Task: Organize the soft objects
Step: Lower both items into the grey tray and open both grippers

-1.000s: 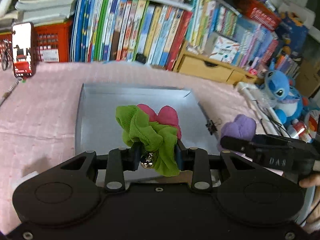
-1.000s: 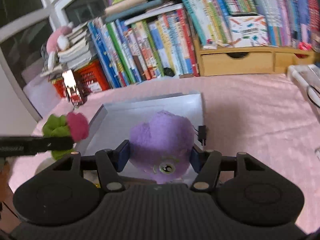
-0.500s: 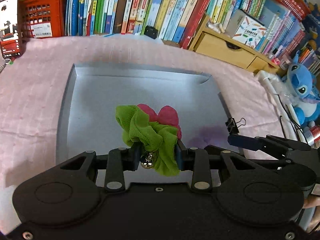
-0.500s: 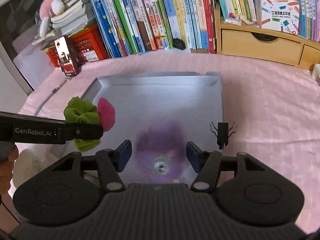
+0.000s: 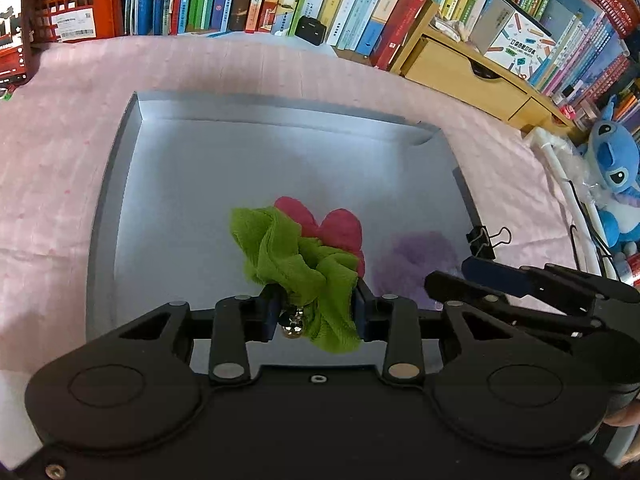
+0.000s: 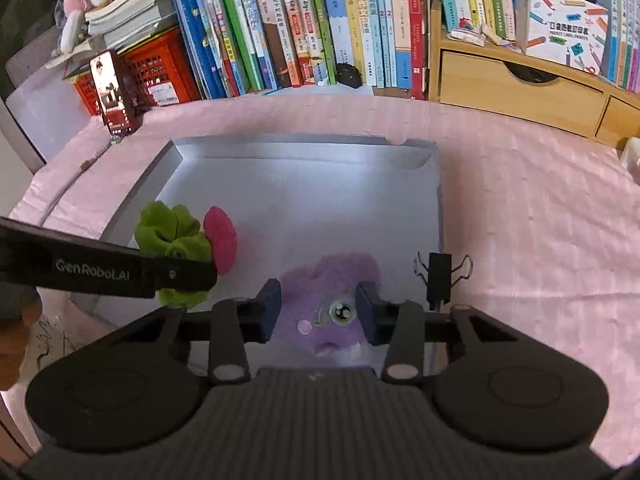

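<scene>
A green scrunchie (image 5: 296, 260) with a pink heart (image 5: 336, 228) and a small bell (image 5: 294, 322) hangs over the grey tray (image 5: 180, 168). My left gripper (image 5: 316, 308) still presses its pads on the fabric while its jaws are opening. In the right wrist view the scrunchie (image 6: 168, 232) hangs above the tray's (image 6: 300, 184) left side. A purple plush (image 6: 328, 280) with a green eye lies in the tray's near right part. My right gripper (image 6: 318, 308) hovers over it, jaws closing, pads off the plush. The left wrist view shows the plush (image 5: 420, 252) blurred behind the right gripper (image 5: 460, 276).
A black binder clip (image 6: 438, 276) is clamped on the tray's right rim. The tray lies on a pink tablecloth (image 6: 540, 220). Behind it stand a row of books (image 5: 280, 0), a wooden drawer unit (image 5: 460, 68), a red crate (image 5: 76, 0) and a phone (image 6: 112, 92). A blue plush toy (image 5: 616, 168) sits at far right.
The purple plush left my right gripper and dropped into the tray; those jaws then narrowed. Both grippers came forward and down over the tray. The scrunchie stayed in the left gripper.
</scene>
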Tool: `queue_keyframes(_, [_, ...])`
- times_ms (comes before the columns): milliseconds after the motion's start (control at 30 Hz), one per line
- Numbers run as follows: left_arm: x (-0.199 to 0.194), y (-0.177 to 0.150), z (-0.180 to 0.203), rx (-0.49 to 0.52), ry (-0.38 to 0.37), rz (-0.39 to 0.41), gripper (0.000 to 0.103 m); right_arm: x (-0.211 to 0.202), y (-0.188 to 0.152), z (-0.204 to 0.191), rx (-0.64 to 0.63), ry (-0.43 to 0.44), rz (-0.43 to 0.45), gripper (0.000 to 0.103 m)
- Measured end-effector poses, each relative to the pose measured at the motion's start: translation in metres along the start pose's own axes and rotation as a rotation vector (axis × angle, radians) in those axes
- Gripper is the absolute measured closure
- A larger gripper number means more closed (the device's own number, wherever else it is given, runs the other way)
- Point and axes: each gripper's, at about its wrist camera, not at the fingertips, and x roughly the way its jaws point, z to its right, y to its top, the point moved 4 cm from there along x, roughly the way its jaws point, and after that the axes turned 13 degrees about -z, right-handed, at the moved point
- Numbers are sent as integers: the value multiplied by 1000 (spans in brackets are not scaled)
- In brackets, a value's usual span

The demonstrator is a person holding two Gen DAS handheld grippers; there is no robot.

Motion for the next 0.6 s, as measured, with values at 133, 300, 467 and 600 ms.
queue_keyframes(133, [1, -1, -1, 0, -1, -6, 65, -5, 0, 2, 10, 2, 11, 55])
queue_keyframes(300, [-2, -2, -1, 1, -4, -8, 59, -11, -1, 2, 10, -1, 23, 46])
queue_keyframes(467, [-12, -4, 2, 16, 4, 7, 47, -17, -3, 2, 12, -4, 41, 42])
queue_keyframes(600, [-24, -8, 4, 47, 2, 39, 32, -27, -7, 3, 12, 3, 69, 37])
